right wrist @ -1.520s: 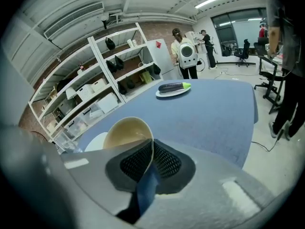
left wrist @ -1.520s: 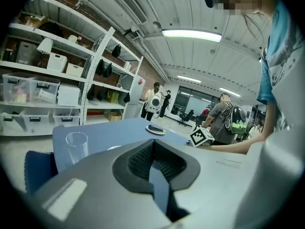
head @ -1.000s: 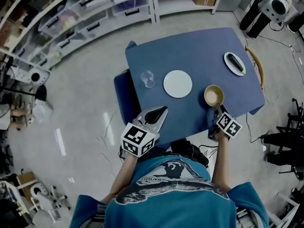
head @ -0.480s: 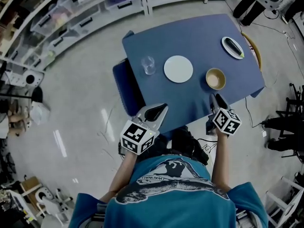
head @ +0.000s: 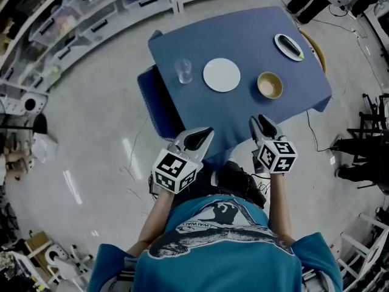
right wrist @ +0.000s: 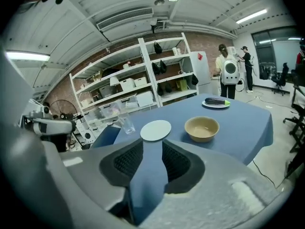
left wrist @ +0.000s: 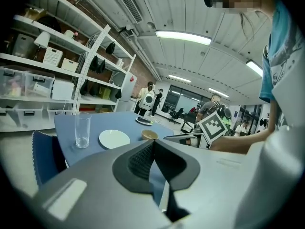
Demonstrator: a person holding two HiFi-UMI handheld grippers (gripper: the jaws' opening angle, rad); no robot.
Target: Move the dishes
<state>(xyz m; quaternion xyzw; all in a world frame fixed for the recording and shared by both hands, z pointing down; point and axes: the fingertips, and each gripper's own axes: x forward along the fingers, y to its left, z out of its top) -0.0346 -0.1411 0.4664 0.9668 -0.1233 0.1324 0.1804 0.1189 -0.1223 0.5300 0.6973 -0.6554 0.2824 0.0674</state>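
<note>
The right gripper [head: 260, 121] was at the near rim of the tan bowl [head: 270, 85] a second ago. Now it is drawn back toward the person and is over the near edge of the blue table [head: 243, 29]. The bowl stands alone on the cloth, ahead of this gripper and a little to its right, apart from it. I judge that the bowl is already set down and let go, so this one dish seems moved and the hand is free for another.

In the right gripper view the jaws are spread partly, and between them only blue cloth shows; they hold and touch nothing. The white plate [head: 221, 75] lies ahead of them, and the glass [head: 183, 70] is ahead to the left. The small plate with a dark thing [head: 288, 47] is far beyond the bowl.

The left gripper [head: 203, 134] is also at the near edge. Its jaws are pressed together at the tips and empty.
</note>
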